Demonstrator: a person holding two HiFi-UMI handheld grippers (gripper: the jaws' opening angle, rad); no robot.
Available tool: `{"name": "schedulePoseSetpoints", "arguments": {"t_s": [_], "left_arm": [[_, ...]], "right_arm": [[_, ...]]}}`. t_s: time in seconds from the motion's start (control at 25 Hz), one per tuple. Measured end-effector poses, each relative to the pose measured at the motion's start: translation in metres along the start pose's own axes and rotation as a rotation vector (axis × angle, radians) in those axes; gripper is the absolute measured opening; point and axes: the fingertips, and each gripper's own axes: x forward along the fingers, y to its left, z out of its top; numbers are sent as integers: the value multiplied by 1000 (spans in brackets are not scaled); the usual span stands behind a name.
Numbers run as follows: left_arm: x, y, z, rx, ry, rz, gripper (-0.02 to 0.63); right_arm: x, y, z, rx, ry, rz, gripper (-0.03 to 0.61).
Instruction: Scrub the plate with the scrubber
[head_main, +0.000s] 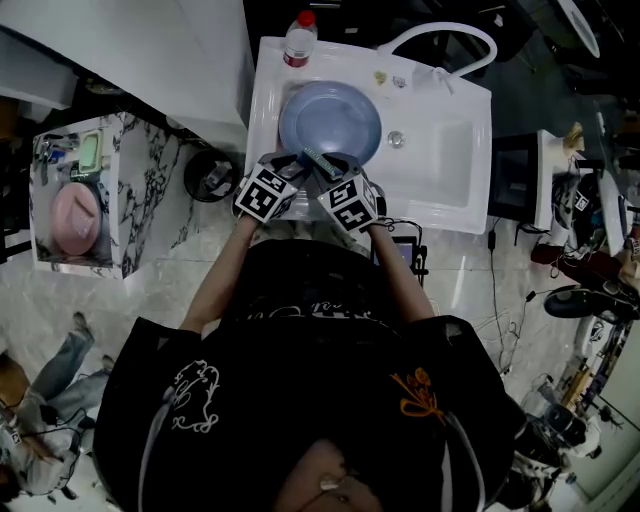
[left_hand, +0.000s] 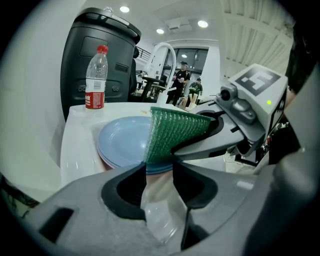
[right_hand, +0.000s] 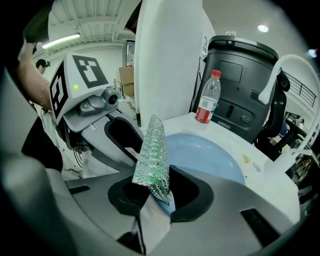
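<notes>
A blue plate (head_main: 330, 120) lies in the left part of the white sink (head_main: 440, 160), on what looks like a pink one under it. My right gripper (head_main: 328, 178) is shut on a green mesh scrubber (right_hand: 152, 155), which stands up between the jaws over the plate's near rim (right_hand: 205, 157). In the left gripper view the scrubber (left_hand: 172, 135) hangs just in front of the plate (left_hand: 125, 142). My left gripper (left_hand: 160, 175) is close beside it at the near-left rim, jaws a little apart with nothing between them. Both grippers sit side by side at the sink's front edge.
A red-capped water bottle (head_main: 299, 38) stands on the sink's back left corner. The white curved faucet (head_main: 440, 35) arches over the back right. A black bin (right_hand: 245, 85) stands behind the sink. A marble-topped stand (head_main: 85, 190) is to the left.
</notes>
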Motion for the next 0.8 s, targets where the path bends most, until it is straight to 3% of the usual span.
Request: {"name": "schedulePoseSetpoints", "arguments": {"t_s": [0.2, 0.36, 0.8], "left_arm": [[-10, 1, 2, 12, -19, -1, 169], [-18, 3, 3, 15, -36, 1, 169], [-51, -7, 16, 21, -140, -41, 169]], "right_arm": [[5, 8, 11, 54, -22, 5, 89], [0, 8, 20, 160, -58, -11, 89], [-30, -8, 26, 245, -107, -141, 88]]}}
